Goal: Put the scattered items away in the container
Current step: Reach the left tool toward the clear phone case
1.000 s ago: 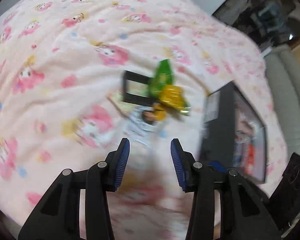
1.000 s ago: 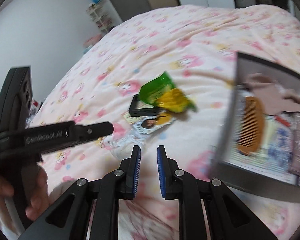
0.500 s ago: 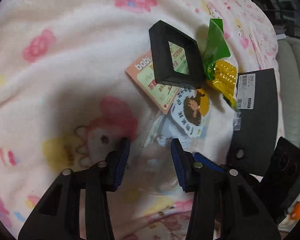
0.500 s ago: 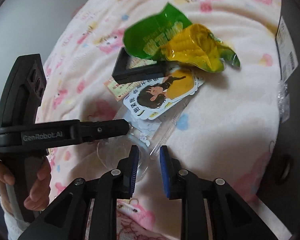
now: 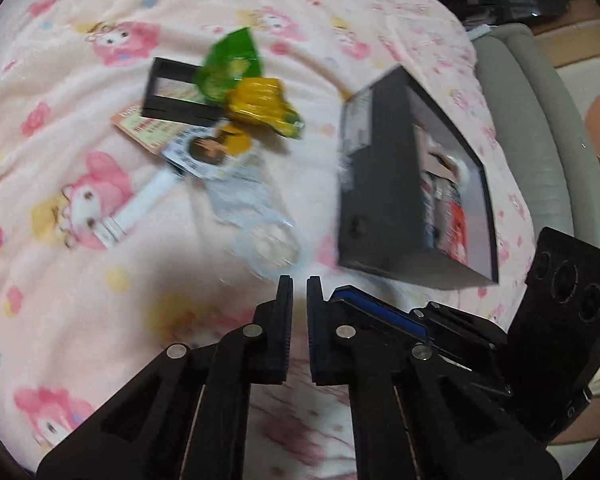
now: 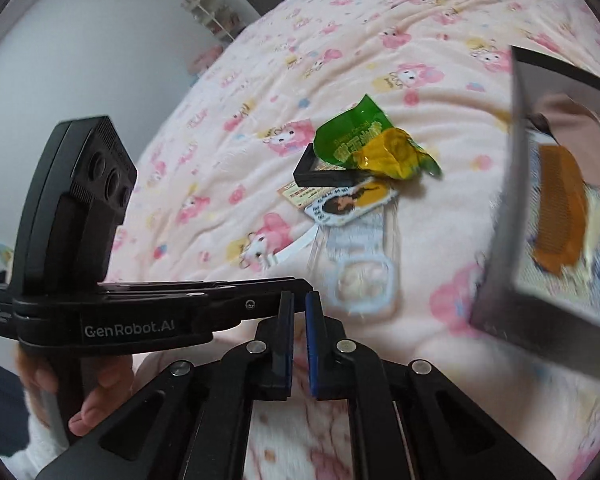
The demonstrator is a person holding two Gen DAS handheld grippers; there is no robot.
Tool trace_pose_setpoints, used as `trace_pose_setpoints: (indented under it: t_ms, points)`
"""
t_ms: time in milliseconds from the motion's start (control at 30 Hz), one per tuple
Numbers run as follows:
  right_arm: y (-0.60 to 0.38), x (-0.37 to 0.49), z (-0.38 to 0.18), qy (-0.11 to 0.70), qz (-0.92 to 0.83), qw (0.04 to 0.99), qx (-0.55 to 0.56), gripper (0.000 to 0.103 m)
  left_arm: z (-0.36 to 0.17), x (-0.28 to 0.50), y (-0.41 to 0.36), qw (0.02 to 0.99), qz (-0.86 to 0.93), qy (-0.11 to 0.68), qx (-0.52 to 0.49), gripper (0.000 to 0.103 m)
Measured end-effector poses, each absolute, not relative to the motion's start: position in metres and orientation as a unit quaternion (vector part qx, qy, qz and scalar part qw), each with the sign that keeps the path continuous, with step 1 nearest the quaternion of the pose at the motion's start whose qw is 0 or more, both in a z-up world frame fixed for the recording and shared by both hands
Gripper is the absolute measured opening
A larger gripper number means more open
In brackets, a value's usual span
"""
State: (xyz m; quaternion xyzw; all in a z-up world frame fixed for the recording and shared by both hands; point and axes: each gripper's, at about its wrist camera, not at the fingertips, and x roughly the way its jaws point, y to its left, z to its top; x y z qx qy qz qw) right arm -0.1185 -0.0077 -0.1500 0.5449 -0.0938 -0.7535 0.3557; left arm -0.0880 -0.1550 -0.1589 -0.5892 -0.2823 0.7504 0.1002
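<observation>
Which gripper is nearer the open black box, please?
Right: the right gripper hangs left of the open black box; the left gripper lies farther left. Both have just been closing, empty.

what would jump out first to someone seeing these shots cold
The green and yellow snack wrapper grabs the eye, lying on a small pile with a black frame and cards in the middle of the pink cartoon blanket. To its right sits the dark box, already holding an orange comb. Both grippers hang shut and empty in the foreground.
</observation>
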Motion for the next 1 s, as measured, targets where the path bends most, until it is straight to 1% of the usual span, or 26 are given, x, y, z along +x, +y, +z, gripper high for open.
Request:
trace_pose_setpoints:
  t_ms: [133,200,267,300,333,367,400,433,500,567,667,700,767,900,967,1000]
  points:
    - [0.018,-0.101,-0.137,-0.103,-0.763,0.353,0.531,0.006,-0.148,-0.078,-0.130,0.110,0.761,-0.273,-0.578,0.004]
    - [0.027,-0.100,-0.137,-0.109,-0.763,0.346,0.535,0.006,-0.151,-0.085,-0.134,0.095,0.759,-0.286,-0.577,0.004]
    - [0.033,-0.102,-0.141,-0.106,-0.766,0.329,0.543,0.006,-0.155,-0.091,-0.146,0.063,0.755,-0.304,-0.578,0.008]
    - [0.034,-0.103,-0.144,-0.107,-0.764,0.328,0.546,0.006,-0.156,-0.093,-0.154,0.050,0.753,-0.315,-0.575,0.015]
    - [0.032,-0.105,-0.146,-0.110,-0.759,0.332,0.549,0.007,-0.159,-0.094,-0.161,0.040,0.748,-0.333,-0.573,0.027]
    - [0.031,-0.106,-0.148,-0.110,-0.758,0.333,0.550,0.007,-0.165,-0.095,-0.166,0.038,0.738,-0.358,-0.571,0.034]
    - [0.027,-0.110,-0.151,-0.107,-0.757,0.332,0.553,0.007,-0.172,-0.096,-0.171,0.043,0.723,-0.392,-0.568,0.045]
    - [0.024,-0.113,-0.154,-0.103,-0.757,0.330,0.554,0.008,-0.180,-0.098,-0.176,0.042,0.706,-0.422,-0.567,0.047]
    - [0.015,-0.123,-0.163,-0.094,-0.758,0.319,0.561,0.009,-0.187,-0.103,-0.179,0.009,0.699,-0.430,-0.571,0.047]
    - [0.004,-0.139,-0.178,-0.090,-0.753,0.299,0.579,0.014,-0.191,-0.110,-0.185,-0.035,0.706,-0.413,-0.575,0.047]
    - [-0.006,-0.155,-0.198,-0.101,-0.739,0.275,0.607,0.014,-0.205,-0.118,-0.196,-0.122,0.692,-0.408,-0.583,0.047]
    - [-0.007,-0.160,-0.205,-0.115,-0.732,0.271,0.614,0.015,-0.212,-0.122,-0.198,-0.128,0.681,-0.409,-0.593,0.047]
    - [-0.011,-0.169,-0.217,-0.136,-0.720,0.264,0.627,0.029,-0.222,-0.133,-0.197,-0.130,0.671,-0.405,-0.607,0.047]
    - [-0.014,-0.181,-0.233,-0.155,-0.710,0.271,0.632,0.030,-0.229,-0.146,-0.186,-0.122,0.675,-0.381,-0.620,0.045]
    - [-0.016,-0.179,-0.229,-0.143,-0.716,0.281,0.623,0.030,-0.224,-0.146,-0.180,-0.124,0.687,-0.360,-0.619,0.043]
    - [-0.016,-0.177,-0.225,-0.139,-0.720,0.289,0.615,0.030,-0.222,-0.145,-0.178,-0.122,0.690,-0.356,-0.618,0.040]
